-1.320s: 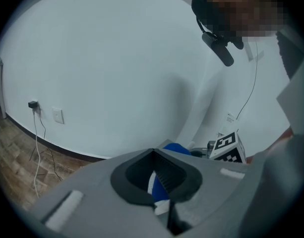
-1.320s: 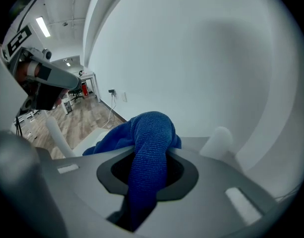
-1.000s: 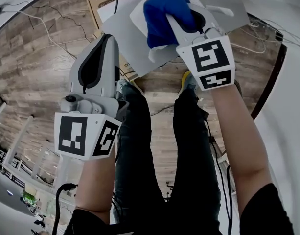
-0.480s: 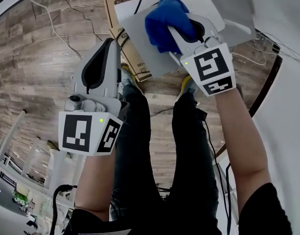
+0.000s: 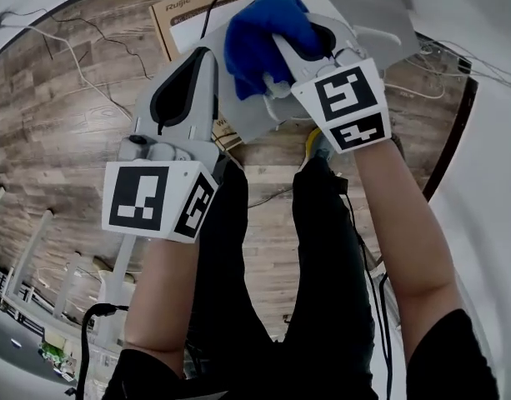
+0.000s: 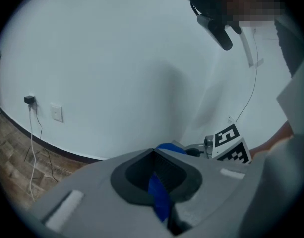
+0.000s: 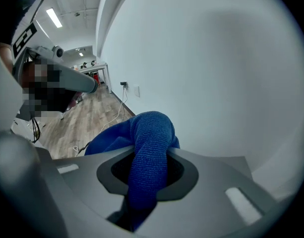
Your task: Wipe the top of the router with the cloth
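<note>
My right gripper point(image 5: 282, 50) is shut on a bunched blue cloth point(image 5: 257, 30), held over a grey panel point(image 5: 242, 111) at the top of the head view. The cloth point(image 7: 148, 157) hangs thickly between the jaws in the right gripper view. A white router point(image 5: 378, 33) lies on the panel, mostly hidden behind the gripper and cloth. My left gripper point(image 5: 201, 63) has its jaws together with nothing in them, just left of the cloth. In the left gripper view the cloth point(image 6: 167, 147) and the right gripper's marker cube point(image 6: 230, 142) show beyond the jaws point(image 6: 156, 167).
A cardboard box point(image 5: 176, 11) lies on the wood floor point(image 5: 63, 123) under the grey panel. Thin cables point(image 5: 88, 27) trail over the floor at the left and right. The person's legs point(image 5: 263, 248) fill the middle. A white wall point(image 6: 117, 68) fills both gripper views.
The right gripper with the cloth has shifted left over the panel. The left gripper has moved right and up, closer to the cloth.
</note>
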The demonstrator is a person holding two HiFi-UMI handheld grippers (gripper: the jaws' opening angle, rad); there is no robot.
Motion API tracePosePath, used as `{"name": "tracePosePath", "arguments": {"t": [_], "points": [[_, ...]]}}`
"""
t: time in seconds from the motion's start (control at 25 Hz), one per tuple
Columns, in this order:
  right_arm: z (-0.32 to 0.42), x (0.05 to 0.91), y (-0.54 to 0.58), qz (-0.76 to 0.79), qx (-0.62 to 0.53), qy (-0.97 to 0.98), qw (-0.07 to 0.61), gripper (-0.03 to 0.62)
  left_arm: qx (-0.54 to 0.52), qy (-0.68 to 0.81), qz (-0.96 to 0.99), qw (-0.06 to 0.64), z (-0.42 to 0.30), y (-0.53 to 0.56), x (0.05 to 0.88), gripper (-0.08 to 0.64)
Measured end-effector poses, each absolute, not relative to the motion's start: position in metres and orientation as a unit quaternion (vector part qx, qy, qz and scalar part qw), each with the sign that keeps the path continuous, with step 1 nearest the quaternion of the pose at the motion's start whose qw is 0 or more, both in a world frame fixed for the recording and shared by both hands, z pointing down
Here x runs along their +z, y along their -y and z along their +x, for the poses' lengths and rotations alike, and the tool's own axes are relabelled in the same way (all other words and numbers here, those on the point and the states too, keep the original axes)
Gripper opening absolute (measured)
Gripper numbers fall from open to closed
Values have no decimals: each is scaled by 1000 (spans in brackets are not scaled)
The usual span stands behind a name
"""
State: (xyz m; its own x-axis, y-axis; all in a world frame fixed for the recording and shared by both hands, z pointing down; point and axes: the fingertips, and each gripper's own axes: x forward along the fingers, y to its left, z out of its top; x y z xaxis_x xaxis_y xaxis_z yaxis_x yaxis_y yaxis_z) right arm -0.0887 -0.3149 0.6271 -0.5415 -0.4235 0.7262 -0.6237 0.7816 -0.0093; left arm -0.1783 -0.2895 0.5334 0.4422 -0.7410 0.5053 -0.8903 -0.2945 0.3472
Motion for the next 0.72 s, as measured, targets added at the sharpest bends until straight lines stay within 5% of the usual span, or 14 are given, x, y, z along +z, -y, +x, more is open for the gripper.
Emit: {"name": "tracePosePath", "arguments": {"t": [0.72], "points": [[13, 624, 273, 368, 183, 850, 331, 104, 168, 497, 801, 288, -102, 271, 526, 2]]}}
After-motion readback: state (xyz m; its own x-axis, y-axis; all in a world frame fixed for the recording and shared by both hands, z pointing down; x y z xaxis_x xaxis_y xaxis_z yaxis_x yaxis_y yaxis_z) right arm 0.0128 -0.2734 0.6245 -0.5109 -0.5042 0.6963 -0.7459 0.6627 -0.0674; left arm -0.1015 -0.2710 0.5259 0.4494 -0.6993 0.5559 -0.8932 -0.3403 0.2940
